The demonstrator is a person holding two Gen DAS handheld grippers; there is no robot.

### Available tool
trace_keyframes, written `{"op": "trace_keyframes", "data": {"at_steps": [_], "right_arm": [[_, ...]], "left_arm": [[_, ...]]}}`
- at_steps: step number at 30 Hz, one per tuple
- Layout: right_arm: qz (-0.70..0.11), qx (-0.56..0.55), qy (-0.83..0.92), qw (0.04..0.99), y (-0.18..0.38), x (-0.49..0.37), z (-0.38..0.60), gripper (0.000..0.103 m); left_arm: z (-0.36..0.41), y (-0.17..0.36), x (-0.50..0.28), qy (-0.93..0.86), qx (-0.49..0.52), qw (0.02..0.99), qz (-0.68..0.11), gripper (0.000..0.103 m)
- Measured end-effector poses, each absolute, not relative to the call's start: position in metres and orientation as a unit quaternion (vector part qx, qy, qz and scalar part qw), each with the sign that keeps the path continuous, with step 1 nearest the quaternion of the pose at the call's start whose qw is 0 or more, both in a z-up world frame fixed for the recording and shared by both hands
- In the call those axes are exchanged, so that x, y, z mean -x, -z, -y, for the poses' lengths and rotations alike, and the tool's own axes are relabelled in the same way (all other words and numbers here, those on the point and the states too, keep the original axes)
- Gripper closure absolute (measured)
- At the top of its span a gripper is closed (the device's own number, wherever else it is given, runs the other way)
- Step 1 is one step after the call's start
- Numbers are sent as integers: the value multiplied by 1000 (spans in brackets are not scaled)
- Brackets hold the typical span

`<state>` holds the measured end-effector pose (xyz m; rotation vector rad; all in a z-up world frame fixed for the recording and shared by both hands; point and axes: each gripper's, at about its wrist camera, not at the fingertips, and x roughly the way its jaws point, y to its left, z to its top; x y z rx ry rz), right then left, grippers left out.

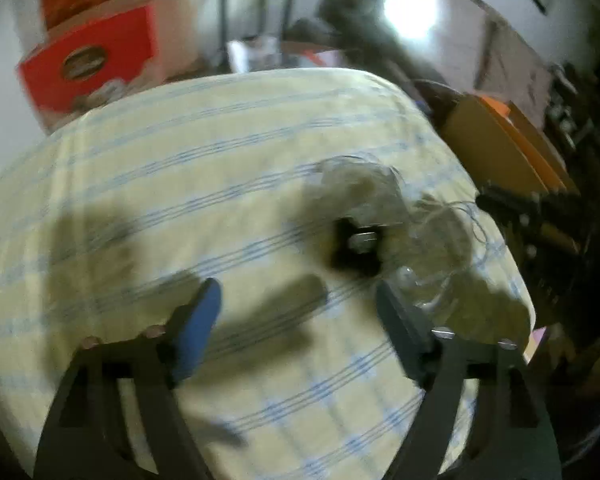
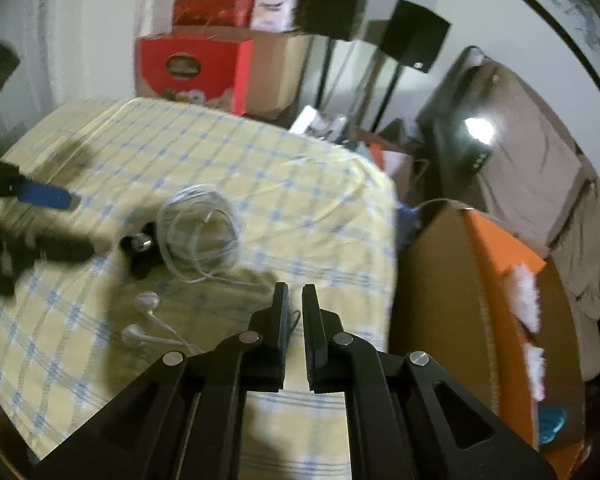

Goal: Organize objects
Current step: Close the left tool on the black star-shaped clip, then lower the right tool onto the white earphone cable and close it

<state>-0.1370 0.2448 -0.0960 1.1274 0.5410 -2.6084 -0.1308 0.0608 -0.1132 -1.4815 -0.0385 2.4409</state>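
Note:
A coil of white earphone cable [image 2: 198, 236] lies on the yellow and blue checked tablecloth [image 2: 300, 184], with its two earbuds [image 2: 146, 300] nearer me. A small black object with a metal part [image 2: 138, 246] touches the coil's left side. My right gripper [image 2: 296, 294] hovers near the table's right edge, jaws almost together; a thin strand shows in the gap, and I cannot tell whether it is pinched. My left gripper [image 1: 298, 300] is open and empty, just short of the black object [image 1: 358, 246] and the blurred coil [image 1: 360, 184]. It also shows in the right wrist view [image 2: 60, 224].
Red cartons [image 2: 192, 68] are stacked behind the table's far edge. Two black speakers on stands [image 2: 414, 36] stand at the back. A brown and orange cardboard box [image 2: 480, 280] sits right of the table, with a dark screen [image 2: 460, 120] behind it.

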Motion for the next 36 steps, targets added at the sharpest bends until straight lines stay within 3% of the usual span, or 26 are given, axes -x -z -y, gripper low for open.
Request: {"op": "trace_keyframes", "data": {"at_steps": [8, 9, 11, 13, 14, 20, 24, 28, 32, 34, 36], "right_arm": [[-108, -390, 902, 150, 73, 143, -273, 97], [-110, -388, 903, 150, 71, 142, -273, 92], [-123, -377, 908, 136, 67, 140, -270, 83], [-123, -375, 908, 140, 65, 139, -268, 82], [-123, -375, 908, 142, 64, 139, -268, 82], [-115, -376, 908, 146, 69, 140, -264, 79], [-106, -379, 907, 151, 78, 137, -254, 43], [-94, -371, 907, 177, 85, 136, -236, 23], [-112, -373, 901, 189, 93, 148, -212, 15], [-134, -380, 896, 185, 98, 155, -201, 5], [-151, -390, 888, 192, 105, 162, -191, 4]], "left_arm": [[-101, 129, 150, -864, 486, 122, -43, 19], [-102, 131, 151, -866, 483, 121, -44, 19], [-103, 135, 151, -868, 479, 122, -49, 31], [-104, 133, 147, -871, 472, 122, -57, 62], [-103, 131, 147, -870, 474, 122, -57, 70], [-91, 120, 143, -877, 466, 104, -64, 70], [-77, 105, 138, -885, 452, 92, -56, 70], [-56, 96, 137, -891, 447, 76, -38, 69], [-40, 92, 135, -894, 442, 73, -29, 69], [-34, 90, 135, -894, 441, 72, -22, 69], [-28, 89, 135, -895, 440, 70, -16, 69]]}}
